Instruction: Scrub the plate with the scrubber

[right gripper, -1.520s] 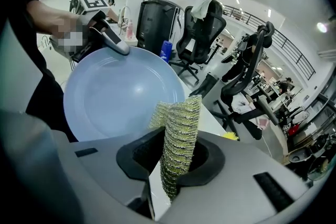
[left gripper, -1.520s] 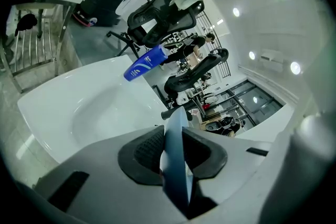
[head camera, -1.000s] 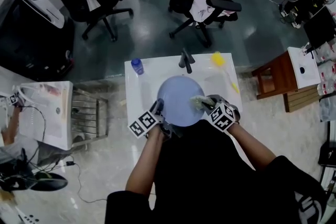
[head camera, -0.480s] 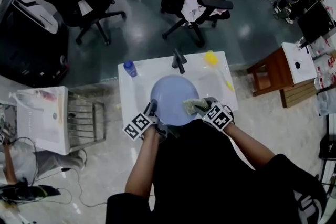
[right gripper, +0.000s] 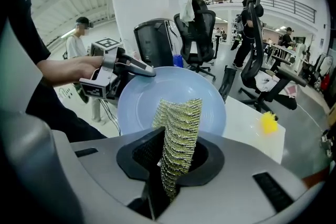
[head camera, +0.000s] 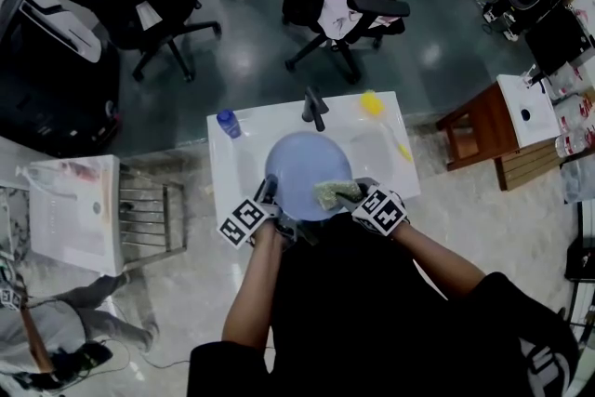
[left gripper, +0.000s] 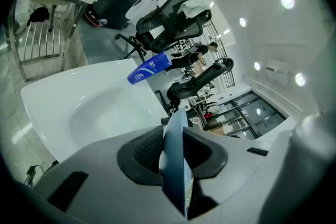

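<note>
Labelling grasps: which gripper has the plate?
The left gripper: it clamps the rim of the plate edge-on. The right gripper grips the scrubber instead.

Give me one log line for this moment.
left gripper: shut on plate rim | right gripper: shut on scrubber, at plate face | plate over sink

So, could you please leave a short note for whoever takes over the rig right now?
Left gripper: shut on the rim of the plate, holding it over the sink.
Right gripper: shut on the scrubber, at the plate's face, near-right side.
Done: both things gripped, scrubber brought to the plate.
Left: scrub the plate's face; how much is already scrubbed cannot be told.
</note>
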Demonstrator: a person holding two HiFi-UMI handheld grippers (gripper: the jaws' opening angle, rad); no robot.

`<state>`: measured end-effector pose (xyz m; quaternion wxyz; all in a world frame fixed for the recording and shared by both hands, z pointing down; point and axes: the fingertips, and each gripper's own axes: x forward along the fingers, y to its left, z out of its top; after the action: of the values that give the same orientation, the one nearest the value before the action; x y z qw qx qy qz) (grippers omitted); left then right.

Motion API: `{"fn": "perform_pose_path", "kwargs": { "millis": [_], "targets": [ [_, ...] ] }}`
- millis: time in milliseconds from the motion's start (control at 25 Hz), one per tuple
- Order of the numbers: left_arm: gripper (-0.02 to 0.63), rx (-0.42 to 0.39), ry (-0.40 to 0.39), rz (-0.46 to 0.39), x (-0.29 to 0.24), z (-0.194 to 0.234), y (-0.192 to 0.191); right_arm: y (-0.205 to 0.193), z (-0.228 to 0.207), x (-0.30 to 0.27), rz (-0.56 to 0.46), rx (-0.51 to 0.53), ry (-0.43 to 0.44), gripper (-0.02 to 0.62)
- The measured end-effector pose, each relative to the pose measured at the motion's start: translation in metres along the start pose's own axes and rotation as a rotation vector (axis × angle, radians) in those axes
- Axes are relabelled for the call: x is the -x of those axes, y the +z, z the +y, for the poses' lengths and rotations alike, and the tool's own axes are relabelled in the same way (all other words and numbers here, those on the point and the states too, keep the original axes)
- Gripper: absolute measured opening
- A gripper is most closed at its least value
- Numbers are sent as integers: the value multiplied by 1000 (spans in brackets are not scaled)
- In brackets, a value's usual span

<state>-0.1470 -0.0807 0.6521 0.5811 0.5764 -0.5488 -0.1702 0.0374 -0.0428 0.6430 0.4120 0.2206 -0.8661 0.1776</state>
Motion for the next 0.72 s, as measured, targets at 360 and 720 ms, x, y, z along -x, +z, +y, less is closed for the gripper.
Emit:
{"fn": "perform_pose_path", "kwargs": {
  "millis": [360, 720],
  "targets": [
    [83, 6, -4, -23, 4, -4, 2, 13, 14, -3, -70, -42, 59, 65],
    [81, -3, -12, -24, 10, -5, 1, 33, 39, -13, -99, -66, 132, 64]
  ]
}}
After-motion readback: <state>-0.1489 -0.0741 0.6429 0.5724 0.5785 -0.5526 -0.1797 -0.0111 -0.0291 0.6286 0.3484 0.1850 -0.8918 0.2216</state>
